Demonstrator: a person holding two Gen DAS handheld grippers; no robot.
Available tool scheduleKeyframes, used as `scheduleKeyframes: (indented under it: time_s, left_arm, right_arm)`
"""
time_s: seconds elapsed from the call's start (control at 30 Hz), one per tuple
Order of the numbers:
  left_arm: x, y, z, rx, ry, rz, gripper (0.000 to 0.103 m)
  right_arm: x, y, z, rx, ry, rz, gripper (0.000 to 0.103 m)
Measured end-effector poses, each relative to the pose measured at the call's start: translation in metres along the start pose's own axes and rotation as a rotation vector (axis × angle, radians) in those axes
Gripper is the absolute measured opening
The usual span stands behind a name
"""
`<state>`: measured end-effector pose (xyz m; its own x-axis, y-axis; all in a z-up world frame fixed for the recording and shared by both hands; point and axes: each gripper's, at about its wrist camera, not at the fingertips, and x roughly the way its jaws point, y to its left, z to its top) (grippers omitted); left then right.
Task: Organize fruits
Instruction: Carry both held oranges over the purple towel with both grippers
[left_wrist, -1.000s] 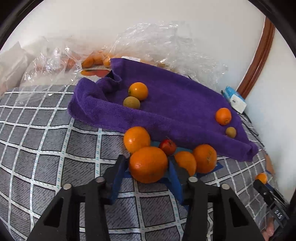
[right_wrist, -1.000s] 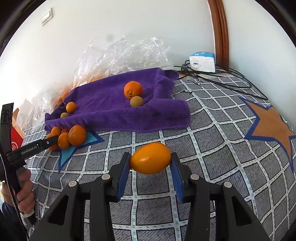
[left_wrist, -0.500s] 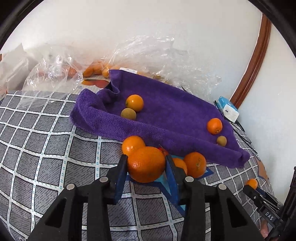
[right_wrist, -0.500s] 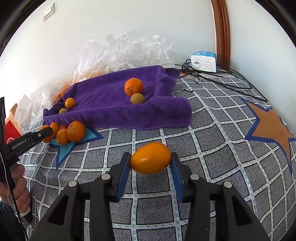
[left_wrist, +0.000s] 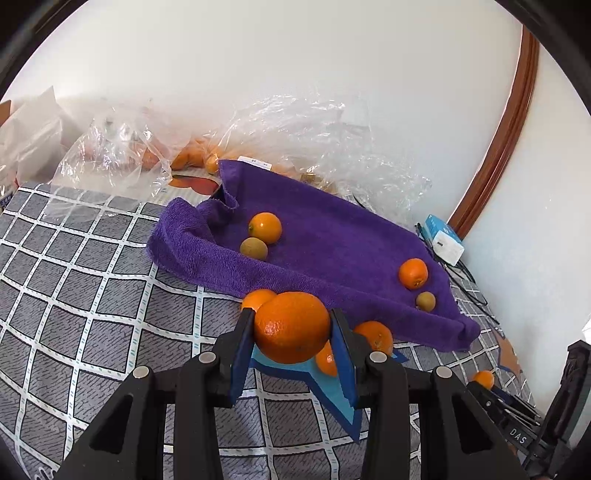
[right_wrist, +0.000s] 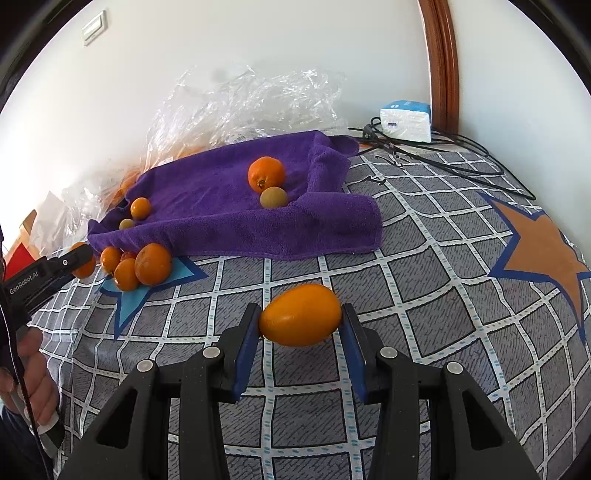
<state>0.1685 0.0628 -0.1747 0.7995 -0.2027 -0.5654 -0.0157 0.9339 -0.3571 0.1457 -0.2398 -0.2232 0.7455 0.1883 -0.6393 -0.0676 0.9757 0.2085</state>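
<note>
Presently, the left gripper (left_wrist: 291, 332) pinches a round orange (left_wrist: 291, 326) clear of the checked cover (left_wrist: 92, 295), above loose oranges (right_wrist: 142, 267) on a blue star; right of these lies the purple towel (right_wrist: 221, 206); the right gripper (right_wrist: 301, 330) clamps an oval orange fruit (right_wrist: 300, 314) aloft
</note>
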Motion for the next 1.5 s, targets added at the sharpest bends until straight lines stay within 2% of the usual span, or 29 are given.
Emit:
scheduleKeyframes:
  time_s: [0.43, 0.77, 0.97, 1.1, 1.23, 1.5]
  left_arm:
    - [-0.001, 0.011, 0.002, -0.058, -0.003, -0.004, 0.038]
    - [0.000, 0.007, -0.002, -0.014, -0.005, 0.026, 0.038]
    - [-0.001, 0.010, 0.002, -0.019, 0.028, 0.049, 0.038]
    - [-0.010, 0.013, 0.020, -0.040, 0.017, 0.047, 0.038]
    - [-0.017, 0.013, 0.042, -0.028, -0.006, 0.076, 0.038]
    - [-0.024, 0.017, 0.093, -0.025, -0.054, 0.097, 0.038]
  right_arm:
    - [0.000, 0.002, 0.000, -0.013, 0.001, 0.013, 0.043]
    - [0.000, -0.003, 0.001, 0.024, 0.009, -0.011, 0.043]
    - [0.000, 0.002, 0.005, 0.020, 0.024, -0.002, 0.043]
    - [-0.002, 0.012, 0.018, -0.001, 0.015, 0.024, 0.043]
    - [-0.006, 0.022, 0.041, -0.016, -0.010, 0.045, 0.043]
    - [-0.008, 0.037, 0.096, -0.056, -0.075, 0.033, 0.043]
